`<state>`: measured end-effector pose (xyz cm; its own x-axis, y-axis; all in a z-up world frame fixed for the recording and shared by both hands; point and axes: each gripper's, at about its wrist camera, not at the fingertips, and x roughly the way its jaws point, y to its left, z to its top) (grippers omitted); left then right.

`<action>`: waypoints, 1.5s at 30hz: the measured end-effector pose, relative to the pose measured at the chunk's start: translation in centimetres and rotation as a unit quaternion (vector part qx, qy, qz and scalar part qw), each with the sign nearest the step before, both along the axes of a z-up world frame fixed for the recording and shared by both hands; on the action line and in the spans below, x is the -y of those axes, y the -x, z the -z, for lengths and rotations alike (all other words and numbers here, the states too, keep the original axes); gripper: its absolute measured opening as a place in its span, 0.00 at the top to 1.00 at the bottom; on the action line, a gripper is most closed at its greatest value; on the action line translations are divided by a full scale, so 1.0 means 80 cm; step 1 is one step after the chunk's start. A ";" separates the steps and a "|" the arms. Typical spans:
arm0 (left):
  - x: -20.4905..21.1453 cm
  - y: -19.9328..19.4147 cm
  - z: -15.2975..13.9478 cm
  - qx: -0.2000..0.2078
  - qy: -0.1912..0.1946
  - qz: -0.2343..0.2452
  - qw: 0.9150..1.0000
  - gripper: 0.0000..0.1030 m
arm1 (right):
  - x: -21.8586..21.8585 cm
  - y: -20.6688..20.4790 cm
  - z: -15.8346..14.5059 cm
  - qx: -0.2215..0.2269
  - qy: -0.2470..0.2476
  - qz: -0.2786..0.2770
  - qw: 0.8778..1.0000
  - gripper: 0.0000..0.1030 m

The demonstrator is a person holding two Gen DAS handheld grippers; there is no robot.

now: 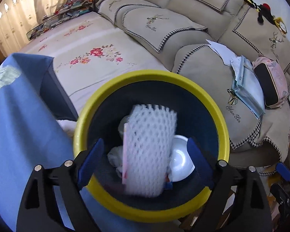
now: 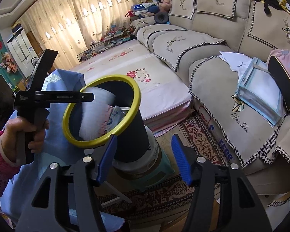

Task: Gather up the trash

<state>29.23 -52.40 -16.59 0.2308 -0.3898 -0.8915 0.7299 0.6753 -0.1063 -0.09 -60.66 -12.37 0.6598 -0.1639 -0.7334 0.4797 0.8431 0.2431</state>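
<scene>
Above the yellow-rimmed bin (image 1: 114, 199), keep the left gripper (image 1: 145, 161) spread wide, letting the white foam net sleeve (image 1: 150, 147) fall clear, while the right gripper (image 2: 143, 158) waits empty, jaws apart.

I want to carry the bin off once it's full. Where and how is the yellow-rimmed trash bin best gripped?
Probably by the yellow rim of the trash bin, coming from above with one finger inside and one outside the wall. The dark body looks too wide for the jaws, while the rim is thin and stands free. Choose the rim's right side: the white foam net crowds the rest of the mouth.
</scene>
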 end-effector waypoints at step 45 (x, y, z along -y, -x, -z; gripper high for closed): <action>-0.614 0.355 -0.233 0.285 0.107 -0.357 0.883 0.05 | -0.286 0.034 -0.153 0.135 0.133 -0.184 0.965 0.07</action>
<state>0.83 -3.26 2.04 0.8738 -0.1083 -0.4741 0.1016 0.9940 -0.0399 -2.78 -37.82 -0.12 0.8706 -0.0412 -0.4902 0.0861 0.9939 0.0694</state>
